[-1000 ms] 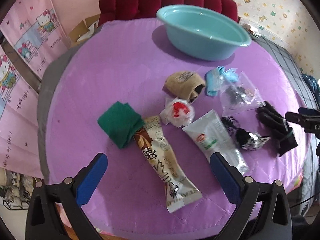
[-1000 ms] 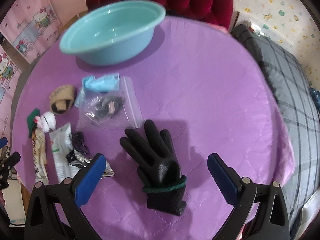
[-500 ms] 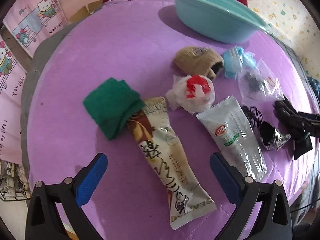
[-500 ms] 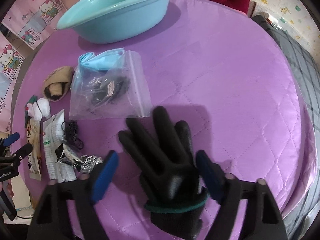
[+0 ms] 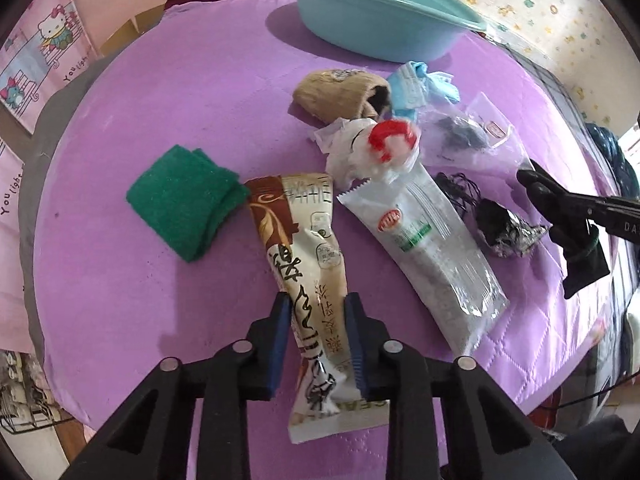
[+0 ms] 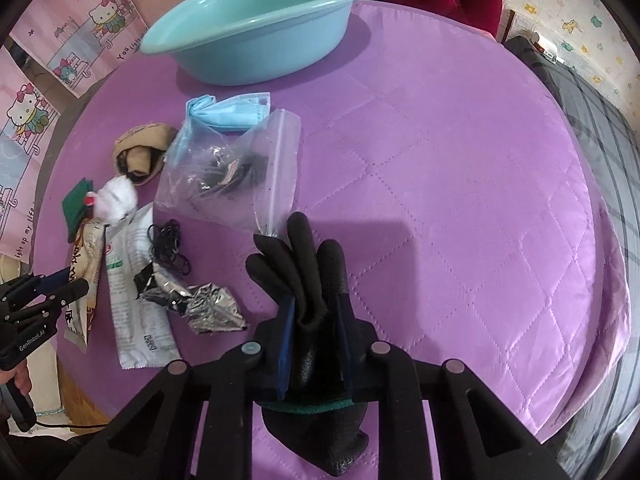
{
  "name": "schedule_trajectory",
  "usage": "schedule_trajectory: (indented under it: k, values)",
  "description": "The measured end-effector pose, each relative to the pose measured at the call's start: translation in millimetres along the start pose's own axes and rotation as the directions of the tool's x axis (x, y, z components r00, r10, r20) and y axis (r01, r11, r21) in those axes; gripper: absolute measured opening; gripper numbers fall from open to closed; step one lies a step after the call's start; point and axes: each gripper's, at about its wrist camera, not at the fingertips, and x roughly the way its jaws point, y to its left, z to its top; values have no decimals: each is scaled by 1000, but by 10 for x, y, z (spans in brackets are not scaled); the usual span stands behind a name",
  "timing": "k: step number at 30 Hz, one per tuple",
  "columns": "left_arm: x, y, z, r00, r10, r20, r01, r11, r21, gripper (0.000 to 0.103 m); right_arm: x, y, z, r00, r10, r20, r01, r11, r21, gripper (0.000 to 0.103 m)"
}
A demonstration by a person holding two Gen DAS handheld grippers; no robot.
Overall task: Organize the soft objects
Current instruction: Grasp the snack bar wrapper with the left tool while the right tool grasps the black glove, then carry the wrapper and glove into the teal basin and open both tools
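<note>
Both claws are clamped on soft things on the purple tabletop (image 6: 460, 152). Left claw (image 5: 316, 336) pinches the brown-and-cream snack packet (image 5: 304, 264), lying just beside the green cloth (image 5: 180, 204). Right claw (image 6: 314, 336) grips the black glove (image 6: 304, 272) near the zip bag (image 6: 232, 172). Beyond sits the teal basin (image 6: 256, 28).
</note>
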Motion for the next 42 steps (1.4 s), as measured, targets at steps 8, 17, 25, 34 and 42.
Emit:
schedule_trajectory:
  k: [8, 17, 25, 34, 42]
  values:
    - [-343, 7, -95, 999, -6, 46, 4, 1000, 29, 26, -238, 99, -98, 1000, -6, 31, 5, 1000, 27, 16]
    - [-539, 10, -228, 996, -19, 88, 13, 998, 66, 26, -480, 114, -178, 999, -32, 38, 30, 998, 62, 16]
    - [-678, -24, -196, 990, -43, 132, 29, 994, 107, 26, -638, 201, -209, 996, -49, 78, 43, 996, 77, 16]
    - [-817, -27, 14, 983, -76, 168, 52, 988, 144, 25, -840, 283, -88, 990, -62, 126, 52, 995, 84, 16]
    - [-935, -97, 282, 974, -106, 201, 68, 980, 186, 25, -1030, 351, 217, 981, -70, 181, 55, 995, 86, 16]
